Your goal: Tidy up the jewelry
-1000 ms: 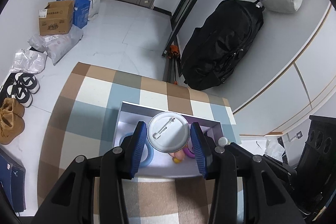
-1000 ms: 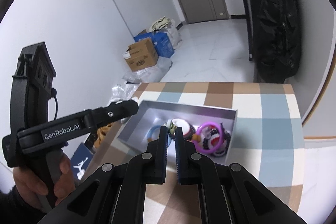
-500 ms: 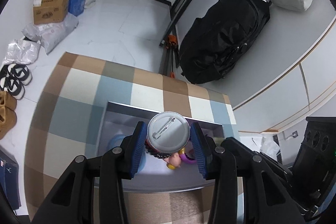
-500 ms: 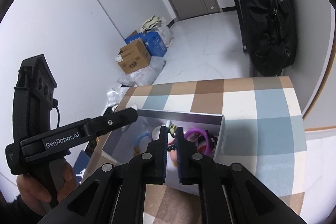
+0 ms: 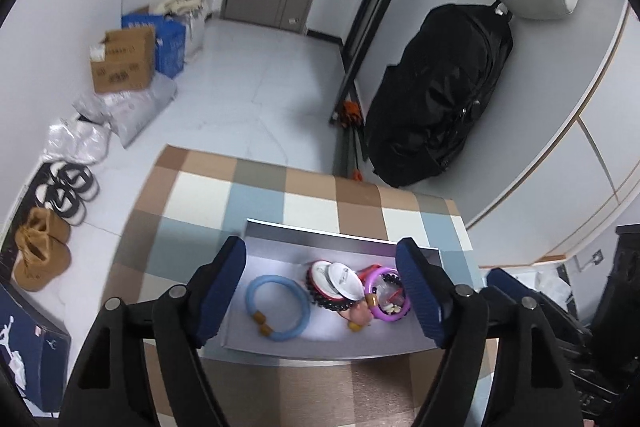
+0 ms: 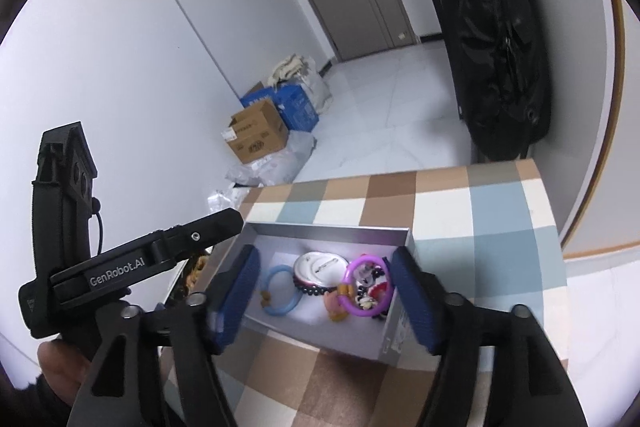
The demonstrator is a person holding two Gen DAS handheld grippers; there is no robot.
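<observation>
A grey box (image 5: 312,231) (image 6: 394,337) stands on the checkered table. In it lie a blue bracelet (image 5: 277,307) (image 6: 280,291), a round white pin badge (image 5: 342,281) (image 6: 318,269) on a dark beaded bracelet (image 5: 320,297), a purple ring bracelet (image 5: 386,291) (image 6: 366,285) and small charms. My left gripper (image 5: 322,291) is open and empty above the box. My right gripper (image 6: 326,299) is open and empty above the box too. The left gripper's body shows in the right wrist view (image 6: 120,263).
The checkered tablecloth (image 5: 260,195) (image 6: 500,211) runs to edges at left and far side. On the floor are cardboard and blue boxes (image 5: 124,63), bags and shoes (image 5: 64,187). A black backpack (image 5: 436,95) leans on the wall at right.
My left gripper opened and let go of the pin badge, which now lies in the box. My right gripper went from shut to open.
</observation>
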